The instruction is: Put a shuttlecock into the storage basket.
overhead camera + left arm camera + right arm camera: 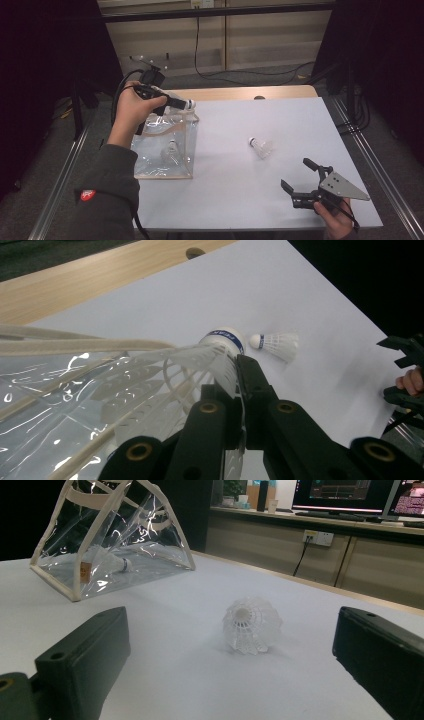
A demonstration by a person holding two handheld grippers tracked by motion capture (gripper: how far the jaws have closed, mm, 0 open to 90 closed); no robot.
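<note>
My left gripper [183, 103] [239, 371] is raised over the top of a clear plastic bag [165, 145] [75, 390], shut on the feather skirt of a white shuttlecock [190, 104] [223, 342] whose cork points away from the hand. A second shuttlecock [171, 148] [107, 560] lies inside the bag [110, 545]. A third shuttlecock [261, 147] [277, 344] [251, 624] lies on its side on the white table [235, 165]. My right gripper [295, 172] [232, 645] rests low near the front right corner, open, jaws pointing at that shuttlecock from a short distance.
A wooden strip [240, 93] runs along the table's far edge. Metal rails [367, 155] flank the table's sides. Cables [220, 75] lie on the floor behind. In the left gripper view the right gripper [405, 375] sits at the right edge.
</note>
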